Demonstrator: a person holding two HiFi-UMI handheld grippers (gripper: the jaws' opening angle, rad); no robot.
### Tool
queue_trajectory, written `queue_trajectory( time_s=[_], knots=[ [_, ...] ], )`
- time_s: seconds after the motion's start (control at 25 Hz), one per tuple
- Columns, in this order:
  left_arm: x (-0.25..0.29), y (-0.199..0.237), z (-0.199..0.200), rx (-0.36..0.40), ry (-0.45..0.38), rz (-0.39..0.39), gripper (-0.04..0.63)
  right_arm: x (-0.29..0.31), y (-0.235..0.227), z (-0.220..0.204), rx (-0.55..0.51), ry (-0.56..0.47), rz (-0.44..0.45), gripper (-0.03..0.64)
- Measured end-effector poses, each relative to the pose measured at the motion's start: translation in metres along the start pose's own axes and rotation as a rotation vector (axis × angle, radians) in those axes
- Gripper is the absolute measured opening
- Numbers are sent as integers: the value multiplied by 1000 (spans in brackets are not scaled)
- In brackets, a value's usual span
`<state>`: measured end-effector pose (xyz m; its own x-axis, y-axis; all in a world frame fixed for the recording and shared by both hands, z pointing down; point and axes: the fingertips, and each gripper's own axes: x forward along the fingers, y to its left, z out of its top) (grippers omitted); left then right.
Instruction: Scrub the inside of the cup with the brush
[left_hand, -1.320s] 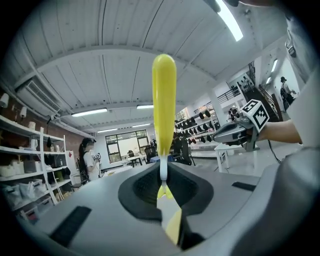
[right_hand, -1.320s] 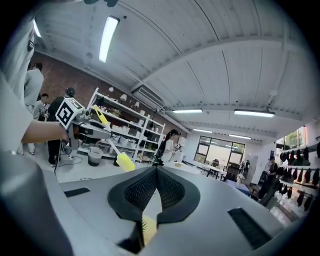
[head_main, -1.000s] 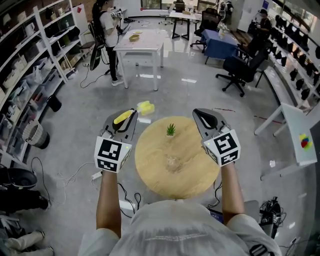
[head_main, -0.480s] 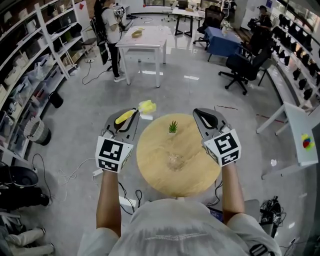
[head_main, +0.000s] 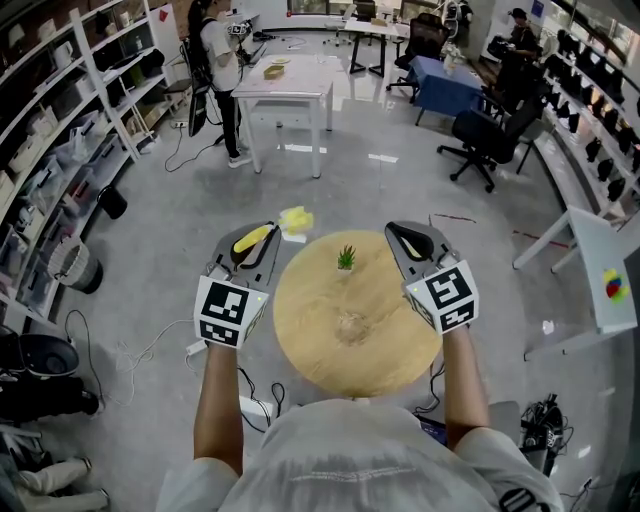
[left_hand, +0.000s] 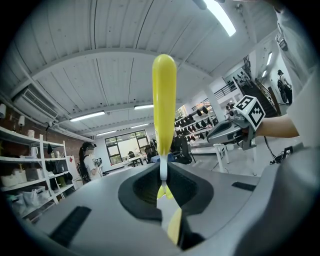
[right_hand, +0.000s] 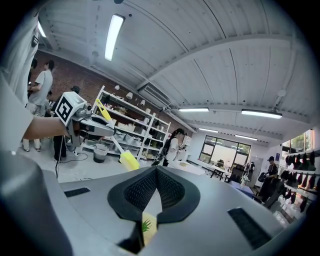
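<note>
Left gripper: jaws clamped on the brush, its yellow head projecting past the tips, just beyond the table rim. Round wooden table: small green plant near the far edge; clear cup near the centre, apart from both grippers. Right gripper: jaws closed together, nothing between them.

Pale wood, matt grey plastic, a polished floor

We see a round bench of light, smooth wood with faint grain, and on it a clear, glassy cup. The brush has a glossy yellow plastic handle and a foam-like head. The left tool and the right tool are matt grey plastic with black, finely ribbed pads. The grey floor shines with reflections.
</note>
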<state>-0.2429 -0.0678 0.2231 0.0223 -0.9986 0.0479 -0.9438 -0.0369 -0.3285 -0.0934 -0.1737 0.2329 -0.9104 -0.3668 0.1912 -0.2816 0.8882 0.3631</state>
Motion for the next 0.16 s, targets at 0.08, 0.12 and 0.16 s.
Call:
queue_trajectory(
  time_s=[0.08, 0.12, 0.16],
  knots=[
    [1, -2, -3, -2, 1, 0, 43, 0, -1, -4, 2, 2, -1, 28],
    [2, -3, -4, -2, 1, -1, 43, 0, -1, -6, 4, 3, -2, 28],
    [2, -5, -5, -3, 2, -2, 43, 0, -2, -8, 6, 3, -2, 28]
  ],
)
